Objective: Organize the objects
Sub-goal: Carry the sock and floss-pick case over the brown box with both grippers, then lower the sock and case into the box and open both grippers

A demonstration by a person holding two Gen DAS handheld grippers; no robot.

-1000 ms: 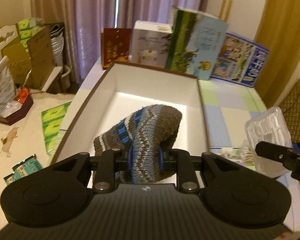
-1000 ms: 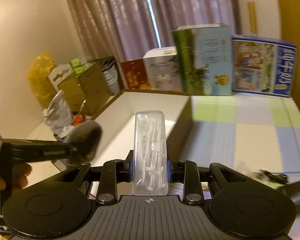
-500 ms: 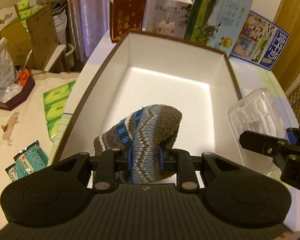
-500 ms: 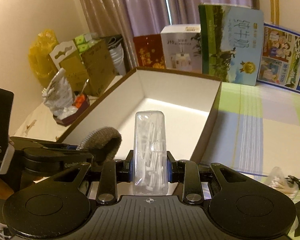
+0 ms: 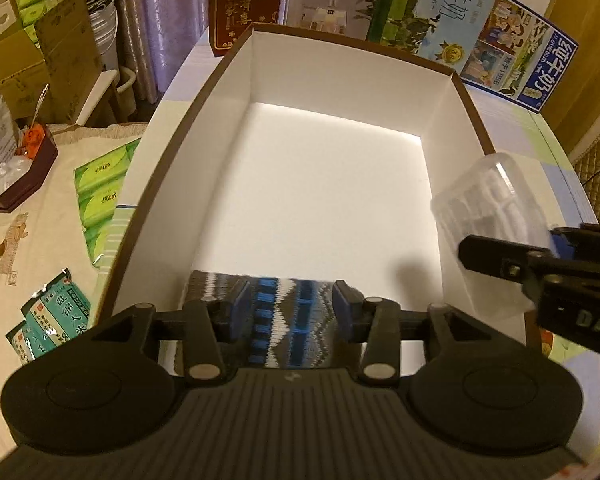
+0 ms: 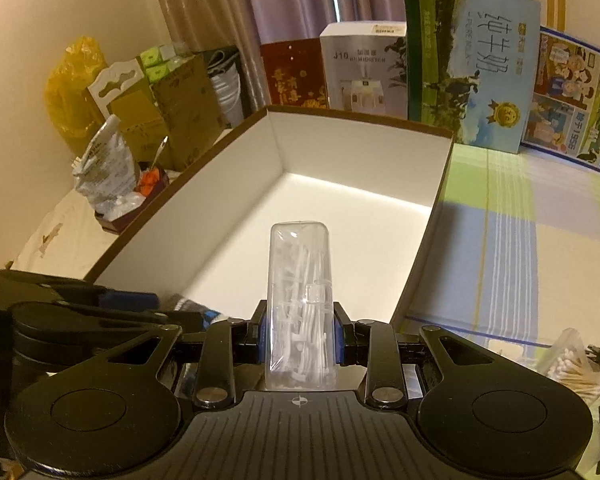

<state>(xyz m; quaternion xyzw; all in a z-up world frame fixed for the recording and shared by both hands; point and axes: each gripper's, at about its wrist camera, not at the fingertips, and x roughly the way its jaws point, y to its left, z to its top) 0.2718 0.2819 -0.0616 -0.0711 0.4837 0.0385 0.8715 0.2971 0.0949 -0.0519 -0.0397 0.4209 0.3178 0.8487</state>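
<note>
A grey, blue and white knit piece [image 5: 284, 320] lies blurred at the near end of the white-lined cardboard box [image 5: 320, 184]. It sits between the jaws of my left gripper [image 5: 290, 300], which are opening and no longer pinch it. My right gripper [image 6: 299, 328] is shut on a clear plastic case of white picks [image 6: 300, 288] and holds it upright over the box's near right side. In the left wrist view the same case [image 5: 488, 200] shows above the box's right wall. The left gripper [image 6: 100, 300] appears low on the left in the right wrist view.
Upright cartons [image 5: 432, 12] stand against the box's far wall. A bag of cotton swabs [image 6: 572, 368] lies on the checked tablecloth [image 6: 520, 240] to the right. Green tissue packs [image 5: 104, 192] and snack packets [image 5: 48, 320] lie left of the box, on a lower surface.
The left gripper's jaws have spread and the knit piece has dropped from its upright bunch onto the box floor. Both grippers came lower and further over the box. The right grip is unchanged.
</note>
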